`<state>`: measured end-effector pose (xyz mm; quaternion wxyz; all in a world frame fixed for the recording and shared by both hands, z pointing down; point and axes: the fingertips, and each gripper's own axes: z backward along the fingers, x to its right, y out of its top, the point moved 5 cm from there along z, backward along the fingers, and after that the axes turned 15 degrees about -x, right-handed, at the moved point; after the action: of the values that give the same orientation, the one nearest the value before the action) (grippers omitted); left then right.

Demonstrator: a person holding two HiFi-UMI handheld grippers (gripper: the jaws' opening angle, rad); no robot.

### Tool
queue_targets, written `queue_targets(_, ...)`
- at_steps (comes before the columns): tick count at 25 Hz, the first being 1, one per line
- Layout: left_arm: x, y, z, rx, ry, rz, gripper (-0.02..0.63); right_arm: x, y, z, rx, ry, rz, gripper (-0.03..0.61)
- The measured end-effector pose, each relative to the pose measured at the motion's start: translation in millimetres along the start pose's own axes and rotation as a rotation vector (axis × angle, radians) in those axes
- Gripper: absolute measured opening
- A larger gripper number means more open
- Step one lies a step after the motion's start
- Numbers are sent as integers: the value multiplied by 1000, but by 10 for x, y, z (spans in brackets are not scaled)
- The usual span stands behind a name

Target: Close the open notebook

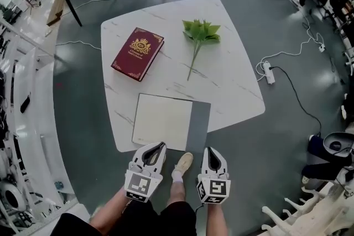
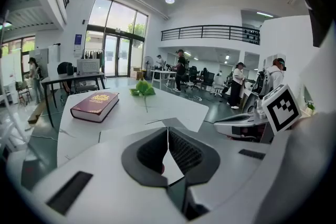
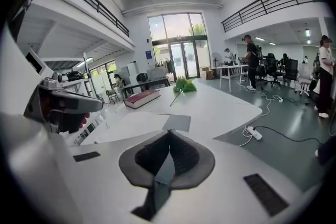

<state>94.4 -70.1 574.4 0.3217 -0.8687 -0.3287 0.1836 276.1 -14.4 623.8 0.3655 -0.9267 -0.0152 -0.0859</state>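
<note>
The open notebook (image 1: 163, 121) lies flat at the near edge of the white table (image 1: 232, 80), its cream page on the left and its grey cover (image 1: 199, 127) spread to the right. My left gripper (image 1: 156, 146) hovers just short of the notebook's near edge, shut and empty. My right gripper (image 1: 211, 150) hangs beside it off the table's edge, near the grey cover's corner, also shut with nothing held. In the left gripper view the page (image 2: 115, 132) shows just beyond the gripper (image 2: 168, 128). The right gripper view shows the grey cover (image 3: 177, 123) just ahead of the gripper (image 3: 169, 134).
A dark red hardback book (image 1: 138, 53) and a green leafy sprig (image 1: 200, 33) lie on the far half of the table. A power strip (image 1: 269, 72) with a cable sits on the floor at the right. The person's shoe (image 1: 183, 163) is under the near edge.
</note>
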Motion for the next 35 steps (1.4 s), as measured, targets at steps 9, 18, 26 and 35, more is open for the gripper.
queue_targets(9, -84, -154, -259, -42, 21, 55, 26, 175, -176, -410, -77, 86, -89, 117)
queue_targets(18, -79, -234, -363, -67, 22, 84, 26, 269, -323, -700, -162, 216, -216, 231)
queue_targets(26, -136, -324, -468, -86, 35, 117, 26, 237, -376, -858, -205, 280, -220, 250)
queue_targets(35, -185, -382, -466, -93, 46, 132, 26, 171, -393, -901, -230, 307, -200, 230)
